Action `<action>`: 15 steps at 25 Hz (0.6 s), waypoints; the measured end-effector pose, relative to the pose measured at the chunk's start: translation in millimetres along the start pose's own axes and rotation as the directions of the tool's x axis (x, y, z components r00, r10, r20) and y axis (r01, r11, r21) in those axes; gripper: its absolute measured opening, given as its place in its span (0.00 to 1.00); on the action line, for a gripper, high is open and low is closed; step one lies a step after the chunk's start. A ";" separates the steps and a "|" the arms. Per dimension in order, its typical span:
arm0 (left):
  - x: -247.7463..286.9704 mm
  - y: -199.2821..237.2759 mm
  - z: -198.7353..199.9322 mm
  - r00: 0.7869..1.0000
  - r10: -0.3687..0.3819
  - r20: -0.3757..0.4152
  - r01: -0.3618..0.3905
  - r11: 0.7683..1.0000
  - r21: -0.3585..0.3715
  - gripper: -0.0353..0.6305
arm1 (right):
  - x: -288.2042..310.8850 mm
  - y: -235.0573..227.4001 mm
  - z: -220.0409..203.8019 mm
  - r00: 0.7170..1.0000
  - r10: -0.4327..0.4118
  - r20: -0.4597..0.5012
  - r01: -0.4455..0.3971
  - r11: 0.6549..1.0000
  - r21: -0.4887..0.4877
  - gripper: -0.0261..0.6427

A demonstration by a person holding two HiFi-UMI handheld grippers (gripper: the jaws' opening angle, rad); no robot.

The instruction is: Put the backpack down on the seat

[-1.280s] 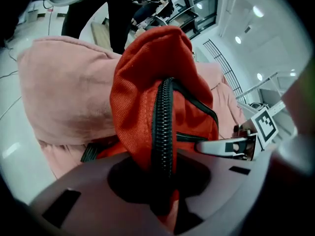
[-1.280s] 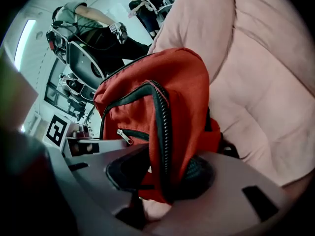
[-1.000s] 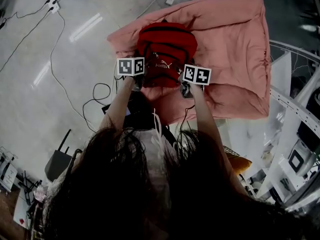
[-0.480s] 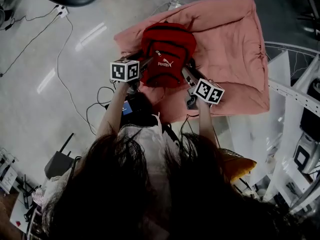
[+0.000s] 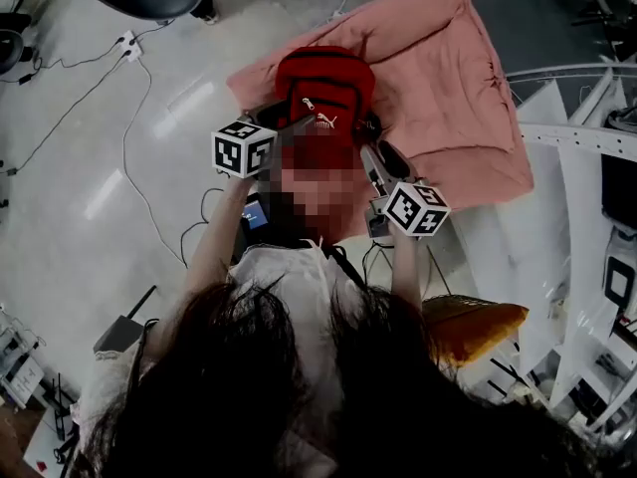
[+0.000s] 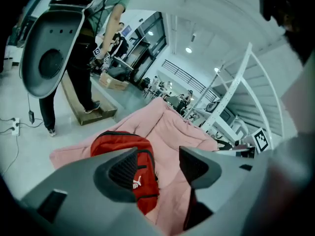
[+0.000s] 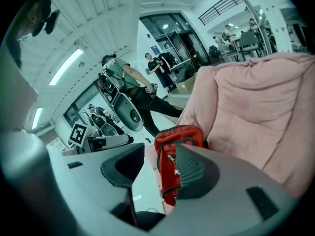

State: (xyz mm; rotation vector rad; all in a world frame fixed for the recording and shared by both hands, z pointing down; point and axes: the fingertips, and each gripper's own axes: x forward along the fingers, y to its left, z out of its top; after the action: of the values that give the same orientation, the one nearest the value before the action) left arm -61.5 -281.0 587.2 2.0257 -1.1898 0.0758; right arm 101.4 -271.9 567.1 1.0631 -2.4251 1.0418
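The red backpack (image 5: 323,80) lies on the pink seat (image 5: 453,98), at the end nearer the person, and nothing holds it. Its long axis runs away from the person, with its top toward the far edge of the seat; its near end is masked in the head view.

The left gripper (image 6: 157,162) is released: its jaws stand apart with only air between them, and the backpack shows beyond and below them, partly behind one jaw. The right gripper (image 7: 158,165) is also released and empty. Its jaws have just been closing a little, though a clear gap remains, and the backpack sits past them, down on the seat.

From both grippers the backpack lies ahead and below, roughly between the two. In the head view the left gripper sits just beside the bag's left edge, while the right one is drawn further back toward the person, so the left looks the nearer.

A second ago both grippers were down at the bag's near corners. Now they have come up and back, clear of it, and the backpack has stayed where it was. The putting-down looks finished, so any coming move is likely just a withdrawal.
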 end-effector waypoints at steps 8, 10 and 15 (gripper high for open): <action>-34.3 -82.8 -14.5 0.998 -0.062 -0.011 0.062 0.994 0.086 0.41 | -64.1 46.6 -1.0 0.994 0.069 0.086 -0.064 0.996 -0.069 0.28; -45.5 -97.7 -22.6 0.998 -0.067 -0.018 0.069 0.991 0.110 0.38 | -77.0 57.4 -7.4 0.991 0.082 0.104 -0.073 0.993 -0.091 0.25; -74.9 -131.3 -52.5 0.998 -0.068 -0.013 0.069 0.988 0.136 0.29 | -111.5 77.4 -35.2 0.987 0.110 0.120 -0.094 0.988 -0.126 0.20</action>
State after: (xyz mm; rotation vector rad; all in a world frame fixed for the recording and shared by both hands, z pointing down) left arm 13.5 -158.5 516.7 2.1819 -1.1350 0.1353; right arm 120.4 -153.1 495.1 1.0028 -2.6319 0.8705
